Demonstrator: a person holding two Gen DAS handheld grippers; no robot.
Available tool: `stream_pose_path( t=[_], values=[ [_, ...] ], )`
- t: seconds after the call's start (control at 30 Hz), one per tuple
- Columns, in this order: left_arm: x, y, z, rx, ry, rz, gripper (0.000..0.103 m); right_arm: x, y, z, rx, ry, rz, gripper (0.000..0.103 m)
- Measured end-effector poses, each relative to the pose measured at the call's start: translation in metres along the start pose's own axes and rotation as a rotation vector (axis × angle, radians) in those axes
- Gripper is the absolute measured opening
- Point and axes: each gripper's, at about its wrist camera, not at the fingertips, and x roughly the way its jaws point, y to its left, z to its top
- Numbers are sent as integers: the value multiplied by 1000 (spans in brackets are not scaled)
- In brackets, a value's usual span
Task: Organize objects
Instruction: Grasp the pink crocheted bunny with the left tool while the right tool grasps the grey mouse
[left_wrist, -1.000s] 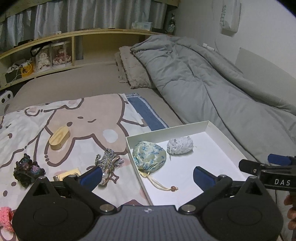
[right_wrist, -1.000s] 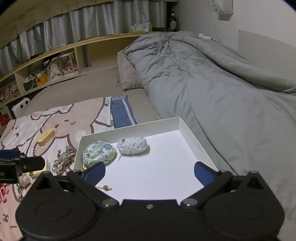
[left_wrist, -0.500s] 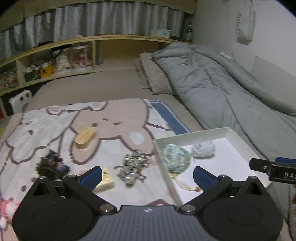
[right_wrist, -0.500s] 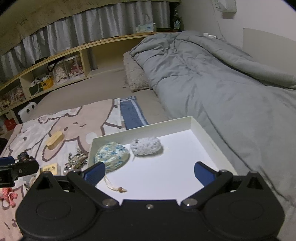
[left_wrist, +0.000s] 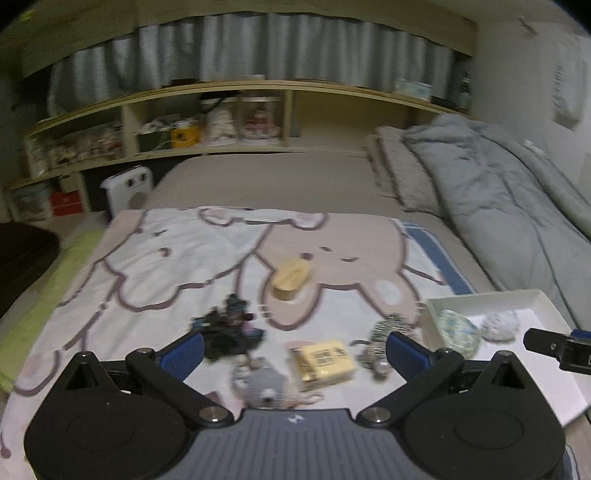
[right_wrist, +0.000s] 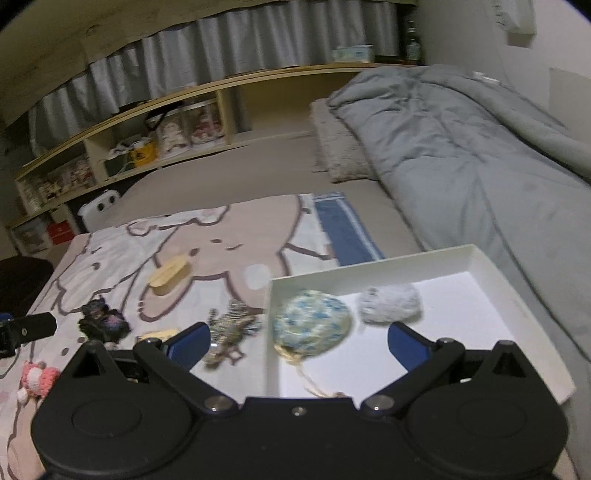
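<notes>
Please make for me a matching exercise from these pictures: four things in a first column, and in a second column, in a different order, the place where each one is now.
Things:
1. blue floral pouch
2. wooden oval box
3. yellow card
4. pink crochet toy

Places:
A. on the blanket, between the left gripper fingertips in its own view
B. inside the white tray, beside the white knitted pouch
C. at the blanket's left edge in the right wrist view
D. on the brown cartoon figure's face, farther up the blanket

Pairs: 1-B, 2-D, 3-A, 4-C
</notes>
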Motion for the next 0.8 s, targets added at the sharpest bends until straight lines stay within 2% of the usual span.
stream_pose_path(
  t=[0.33,0.53,0.7,0.8],
  values=[
    [0,45,-15,-81,13,114,103,20,45,4,-31,0,104,103],
    [3,77,-29,-239,57,174,101,33,63,2,-56,-3,162,103],
    [8,106,-45,-423,107,207,91,46,82,-4,-125,-2,170,103],
    [15,122,-55,-515,138,230,81,54,90,-9,-157,0,193,103]
  ],
)
